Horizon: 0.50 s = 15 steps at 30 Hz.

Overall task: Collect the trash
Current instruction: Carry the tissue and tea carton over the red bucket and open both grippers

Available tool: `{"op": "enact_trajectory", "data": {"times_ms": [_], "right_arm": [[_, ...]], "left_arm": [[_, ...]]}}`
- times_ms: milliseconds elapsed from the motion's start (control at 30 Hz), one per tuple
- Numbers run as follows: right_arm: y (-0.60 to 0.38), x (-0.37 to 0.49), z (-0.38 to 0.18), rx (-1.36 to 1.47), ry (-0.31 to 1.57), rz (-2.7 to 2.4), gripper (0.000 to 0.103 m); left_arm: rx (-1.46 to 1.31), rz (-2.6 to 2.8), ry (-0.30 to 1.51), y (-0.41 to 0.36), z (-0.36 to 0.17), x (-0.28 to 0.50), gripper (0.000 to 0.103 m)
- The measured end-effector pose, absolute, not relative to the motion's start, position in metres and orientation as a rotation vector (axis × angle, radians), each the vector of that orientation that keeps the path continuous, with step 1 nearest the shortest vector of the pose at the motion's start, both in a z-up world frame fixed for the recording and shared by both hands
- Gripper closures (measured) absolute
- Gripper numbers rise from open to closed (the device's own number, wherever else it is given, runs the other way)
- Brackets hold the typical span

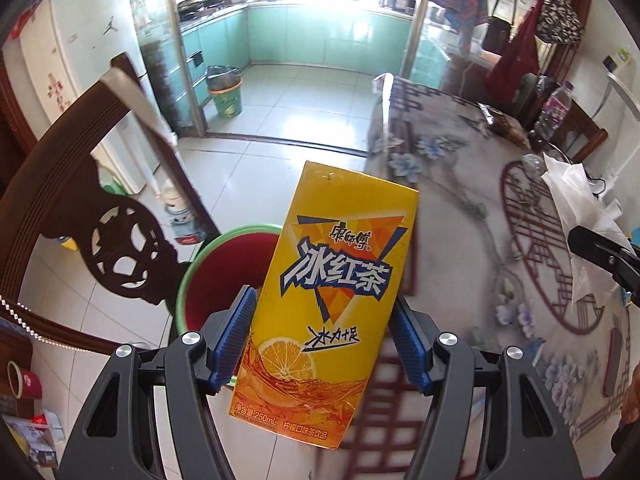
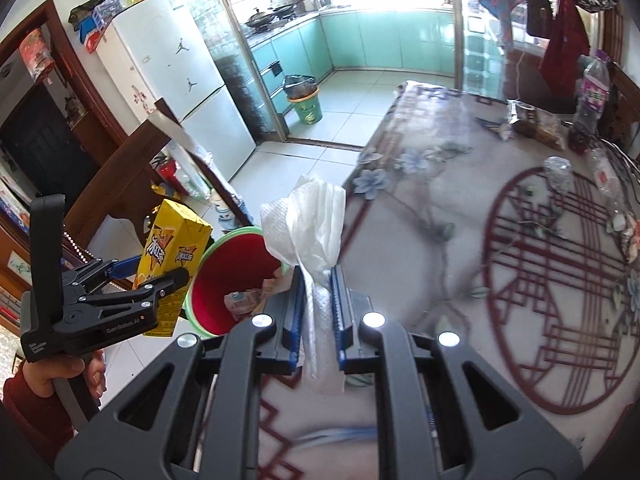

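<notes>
In the left wrist view, the left gripper [image 1: 322, 344] fills the bottom of the frame, its blue ribbed pads [image 1: 236, 336] pressed against both narrow sides of a yellow rectangular iced-tea drink carton [image 1: 324, 292]. The carton stands nearly upright between the jaws, tilted a little to the right, its top reaching the middle of the frame. Just behind its lower left edge shows the green-rimmed red plastic bin [image 1: 208, 276] on the pale tiled floor [image 1: 288, 128]. A dark carved wooden chair back [image 1: 80, 208] curves across the left side.

In the right wrist view, the right gripper [image 2: 318, 316] sits at bottom centre, its jaws nearly shut and pinching a crumpled white paper tissue [image 2: 308, 220]. The tissue fans out above the pads toward mid-frame and a short tail hangs below them. The same red bin lies just left of and beyond this gripper, with some wrappers [image 2: 244, 300] inside it. Further left, the other gripper and its yellow carton appear at the bin's left rim, held by a hand [image 2: 76, 372] in a dark red sleeve [image 2: 32, 412].

To the right spreads a table under a floral, red-lattice patterned cloth [image 2: 500, 264], with a clear plastic bottle [image 2: 592, 92] standing at its far upper-right end. A white refrigerator [image 2: 176, 80] stands at upper left.
</notes>
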State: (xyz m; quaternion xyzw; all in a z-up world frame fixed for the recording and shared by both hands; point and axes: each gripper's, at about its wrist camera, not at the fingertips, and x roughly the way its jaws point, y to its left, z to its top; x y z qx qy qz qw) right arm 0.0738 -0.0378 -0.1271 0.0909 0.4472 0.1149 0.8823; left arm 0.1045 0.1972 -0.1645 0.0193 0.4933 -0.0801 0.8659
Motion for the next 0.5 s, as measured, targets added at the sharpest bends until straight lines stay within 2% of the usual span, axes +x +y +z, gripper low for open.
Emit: {"op": "enact_trajectory", "data": {"times_ms": [500], "right_arm": [[0.071, 0.114, -0.156, 0.168, 1.043, 0.377, 0.09]], "left_arm": [[-0.028, -0.094, 1.11, 0.288, -0.198, 0.125, 0.04]]}}
